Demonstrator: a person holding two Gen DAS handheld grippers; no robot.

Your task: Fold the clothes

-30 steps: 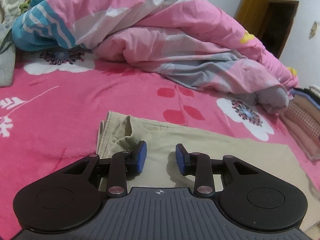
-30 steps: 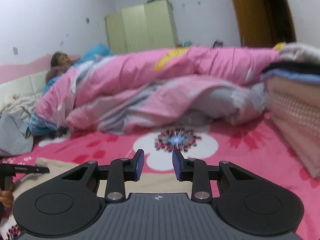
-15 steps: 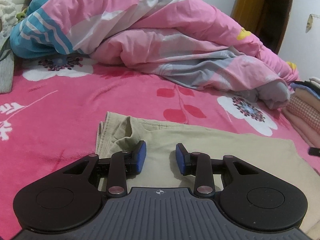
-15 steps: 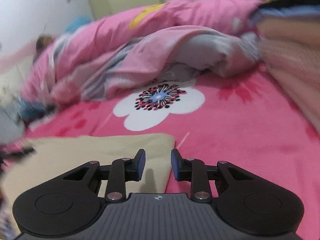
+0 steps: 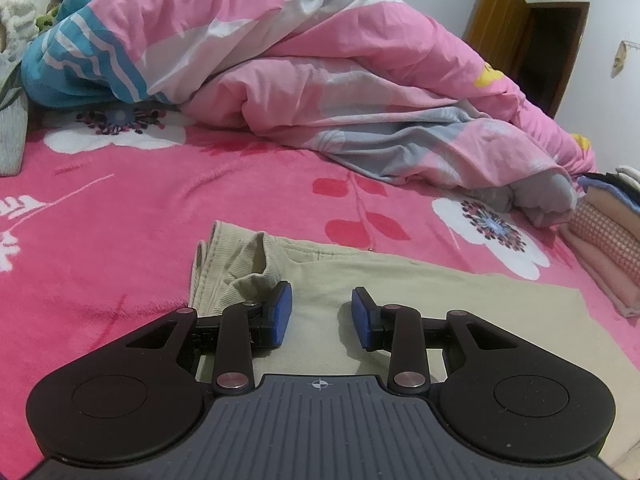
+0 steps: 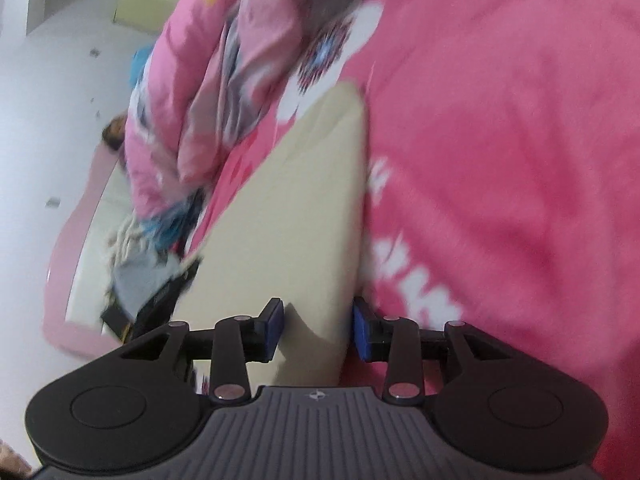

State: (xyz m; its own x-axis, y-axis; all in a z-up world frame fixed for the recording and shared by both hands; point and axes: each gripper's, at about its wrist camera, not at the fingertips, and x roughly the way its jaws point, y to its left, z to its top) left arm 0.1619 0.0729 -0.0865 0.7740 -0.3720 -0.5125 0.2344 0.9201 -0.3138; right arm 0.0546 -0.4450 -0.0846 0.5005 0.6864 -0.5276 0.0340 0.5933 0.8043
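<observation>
Beige trousers (image 5: 420, 300) lie flat on the pink bed (image 5: 120, 220), their bunched waist end at the left hand-held gripper (image 5: 321, 318). Its jaws stand partly open over the cloth and grip nothing. The right hand-held gripper (image 6: 318, 330), rolled on its side, has just been opening its jaws; the trousers' other edge (image 6: 348, 240) sits between the pads, not pinched (the view is blurred). I think the risk is a shallow bite: closing now may catch one layer only, or the blanket below, and the fold would come out crooked.
</observation>
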